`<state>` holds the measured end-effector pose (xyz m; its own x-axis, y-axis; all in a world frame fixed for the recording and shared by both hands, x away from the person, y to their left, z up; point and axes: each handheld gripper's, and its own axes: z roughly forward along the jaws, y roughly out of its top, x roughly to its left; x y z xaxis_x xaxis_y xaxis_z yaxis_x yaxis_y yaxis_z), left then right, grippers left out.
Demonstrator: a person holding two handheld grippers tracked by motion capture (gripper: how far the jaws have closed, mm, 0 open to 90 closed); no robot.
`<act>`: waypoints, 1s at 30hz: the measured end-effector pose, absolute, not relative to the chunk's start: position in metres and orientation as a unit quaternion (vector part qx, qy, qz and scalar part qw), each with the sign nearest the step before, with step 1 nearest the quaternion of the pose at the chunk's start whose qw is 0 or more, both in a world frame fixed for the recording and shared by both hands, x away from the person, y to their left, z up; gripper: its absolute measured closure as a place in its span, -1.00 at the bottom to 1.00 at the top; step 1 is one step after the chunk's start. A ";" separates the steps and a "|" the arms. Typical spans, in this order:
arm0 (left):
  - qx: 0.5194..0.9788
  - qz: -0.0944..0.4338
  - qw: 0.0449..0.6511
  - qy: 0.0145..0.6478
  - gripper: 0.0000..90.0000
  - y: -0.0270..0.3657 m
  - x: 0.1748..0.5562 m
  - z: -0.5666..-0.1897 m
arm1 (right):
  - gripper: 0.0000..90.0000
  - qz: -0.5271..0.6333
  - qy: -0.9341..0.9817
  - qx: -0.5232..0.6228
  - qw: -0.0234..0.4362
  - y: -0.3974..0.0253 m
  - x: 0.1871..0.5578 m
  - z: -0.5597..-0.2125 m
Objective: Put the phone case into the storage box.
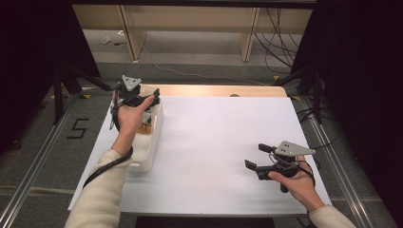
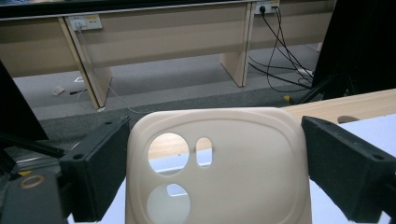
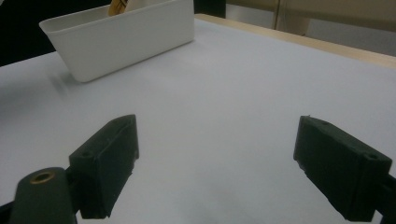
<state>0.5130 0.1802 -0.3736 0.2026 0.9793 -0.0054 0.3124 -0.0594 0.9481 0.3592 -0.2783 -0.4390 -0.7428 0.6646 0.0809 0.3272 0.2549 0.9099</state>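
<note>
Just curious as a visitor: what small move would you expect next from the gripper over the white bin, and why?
Probably closing the left gripper on the cream phone case: its jaws stand open on either side of the case, above the white bin.

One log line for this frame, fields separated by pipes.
left gripper: over bin, jaws either side of phone case | right gripper: open, nothing held, above white table

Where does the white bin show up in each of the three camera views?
High view: the white bin sits at the table's left edge, under the left gripper.
Left gripper view: I cannot pick it out; a cream phone case stands between the jaws.
Right gripper view: upper left, far from the open jaws.
Shared landmark: the white table sheet.
</note>
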 end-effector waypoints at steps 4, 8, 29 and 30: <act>0.628 0.366 0.454 0.516 -0.76 0.181 0.514 -0.374 | -0.67 0.520 0.775 0.320 0.162 -0.278 0.359 -0.439; 0.628 0.364 0.453 0.518 -0.76 0.180 0.516 -0.375 | -0.67 0.519 0.775 0.321 0.161 -0.278 0.359 -0.439; 0.627 0.356 0.452 0.525 -0.76 0.180 0.527 -0.375 | -0.67 0.520 0.775 0.321 0.161 -0.279 0.360 -0.439; 0.627 0.356 0.452 0.525 -0.76 0.180 0.528 -0.376 | -0.67 0.520 0.775 0.321 0.161 -0.279 0.359 -0.439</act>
